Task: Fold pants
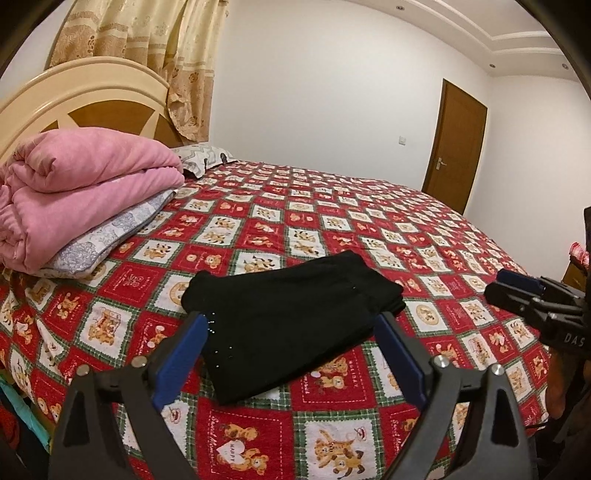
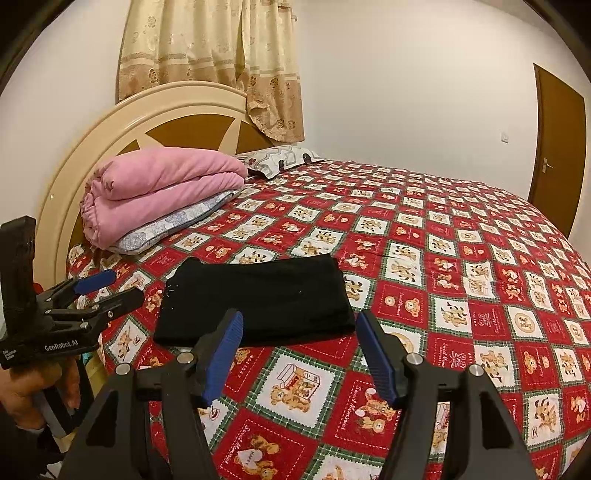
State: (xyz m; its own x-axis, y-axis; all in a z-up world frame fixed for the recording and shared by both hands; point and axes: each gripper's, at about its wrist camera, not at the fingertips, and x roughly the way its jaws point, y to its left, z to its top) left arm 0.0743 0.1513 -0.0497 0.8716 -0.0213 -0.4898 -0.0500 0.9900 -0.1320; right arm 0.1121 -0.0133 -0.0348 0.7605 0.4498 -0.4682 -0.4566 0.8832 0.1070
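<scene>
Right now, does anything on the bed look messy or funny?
Not really. The black pants lie folded flat on the teddy-bear bedspread, and the pink blanket sits neatly stacked by the headboard.

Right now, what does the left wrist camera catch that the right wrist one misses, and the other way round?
Only the left wrist view shows the stepped ceiling with its recessed lights, and the right claw seen from the side.

Only the right wrist view shows the left claw from the side, with "GenRobot.AI" printed on its body.

Both show the folded black pants lying on the red teddy-bear bedspread, the folded pink quilt, the cream headboard, the curtain and the brown door. Both claws are open and hold nothing.
</scene>
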